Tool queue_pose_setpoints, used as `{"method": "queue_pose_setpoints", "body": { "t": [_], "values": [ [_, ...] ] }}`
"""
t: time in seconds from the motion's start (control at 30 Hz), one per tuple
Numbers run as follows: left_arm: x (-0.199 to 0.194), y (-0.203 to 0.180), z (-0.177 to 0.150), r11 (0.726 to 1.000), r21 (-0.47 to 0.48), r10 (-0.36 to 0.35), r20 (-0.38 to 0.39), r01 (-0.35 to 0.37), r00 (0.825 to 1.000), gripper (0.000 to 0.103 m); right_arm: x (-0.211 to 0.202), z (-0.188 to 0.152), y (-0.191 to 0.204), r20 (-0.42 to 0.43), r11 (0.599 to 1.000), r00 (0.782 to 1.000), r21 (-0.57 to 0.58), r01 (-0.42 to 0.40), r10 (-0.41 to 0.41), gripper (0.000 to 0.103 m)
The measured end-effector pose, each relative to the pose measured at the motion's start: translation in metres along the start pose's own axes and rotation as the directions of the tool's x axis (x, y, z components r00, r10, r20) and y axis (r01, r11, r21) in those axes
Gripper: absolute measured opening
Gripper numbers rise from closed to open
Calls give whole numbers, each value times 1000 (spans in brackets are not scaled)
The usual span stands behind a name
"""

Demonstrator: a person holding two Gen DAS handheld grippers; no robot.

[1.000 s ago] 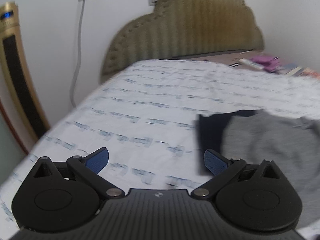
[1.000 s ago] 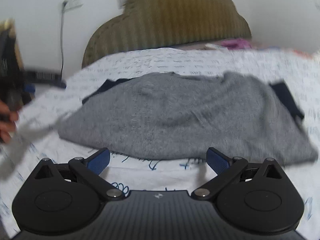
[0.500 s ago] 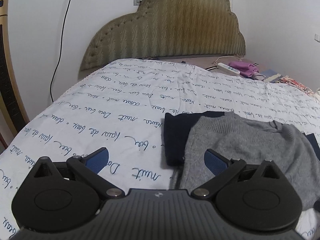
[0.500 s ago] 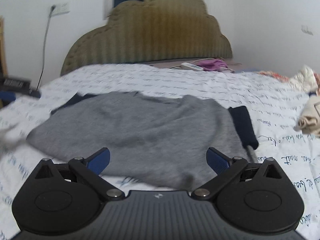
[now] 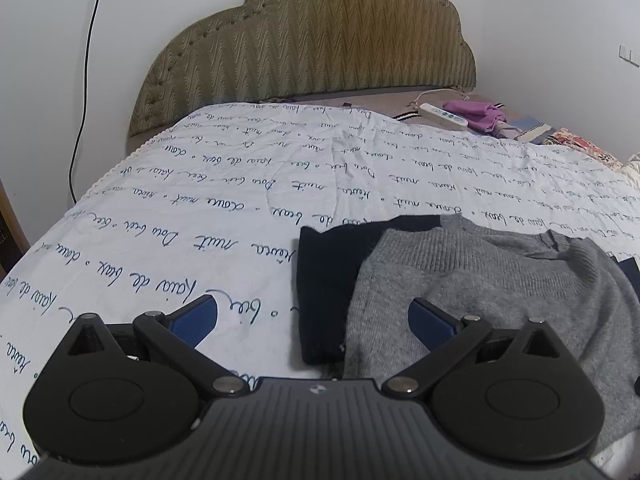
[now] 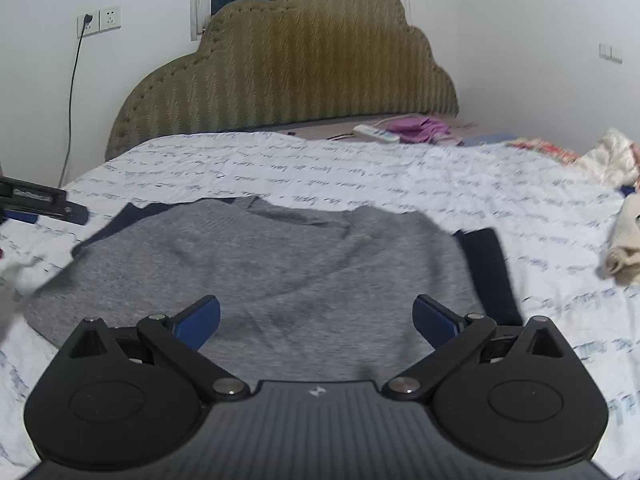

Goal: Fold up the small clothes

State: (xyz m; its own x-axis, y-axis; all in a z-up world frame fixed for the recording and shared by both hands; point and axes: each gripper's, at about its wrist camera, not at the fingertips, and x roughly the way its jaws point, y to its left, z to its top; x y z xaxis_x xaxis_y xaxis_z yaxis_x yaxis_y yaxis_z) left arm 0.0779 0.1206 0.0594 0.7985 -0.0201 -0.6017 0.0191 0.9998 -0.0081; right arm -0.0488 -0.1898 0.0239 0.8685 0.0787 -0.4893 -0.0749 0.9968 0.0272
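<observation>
sweater (image 6: 280,264) flat on bedsheet (image 5: 200,208); cream clothes (image 6: 624,240) near; both claws spread, empty.

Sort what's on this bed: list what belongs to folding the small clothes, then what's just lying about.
Belongs to the job:
grey sweater
dark navy garment under it
left gripper, open
right gripper, open

Just lying about:
power strip
purple cloth
cream clothes at the bed's edge
headboard
wall socket and cable
</observation>
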Motion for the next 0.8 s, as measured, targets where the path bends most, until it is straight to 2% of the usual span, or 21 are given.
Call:
{"method": "queue_pose_setpoints", "body": {
  "t": [0.13, 0.23, 0.33, 0.5, 0.73, 0.8],
  "values": [
    [8, -8, 4, 1000, 12, -29, -11, 29, 1000, 103, 9, 3, 12, -1, 999, 1000, -35, 11, -11, 103],
    [17, -6, 11, 998, -2, -65, -24, 65, 998, 103, 16, 10, 4, 25, 999, 999, -44, 29, -28, 103],
    [28, -1, 19, 994, -6, -108, -33, 108, 994, 103, 32, 23, -30, 25, 999, 999, 24, 24, -24, 103],
    [53, 8, 26, 985, -40, -168, -100, 165, 981, 103, 75, 51, -100, -14, 979, 1000, 203, 4, -2, 102],
    [86, 15, 28, 958, -155, -265, -173, 240, 948, 102, 146, 74, -142, -114, 976, 993, 216, 20, 5, 96],
    [96, 12, 29, 958, -155, -269, -193, 241, 944, 102, 163, 72, -147, -148, 972, 989, 235, 22, 13, 86]
  ]
}}
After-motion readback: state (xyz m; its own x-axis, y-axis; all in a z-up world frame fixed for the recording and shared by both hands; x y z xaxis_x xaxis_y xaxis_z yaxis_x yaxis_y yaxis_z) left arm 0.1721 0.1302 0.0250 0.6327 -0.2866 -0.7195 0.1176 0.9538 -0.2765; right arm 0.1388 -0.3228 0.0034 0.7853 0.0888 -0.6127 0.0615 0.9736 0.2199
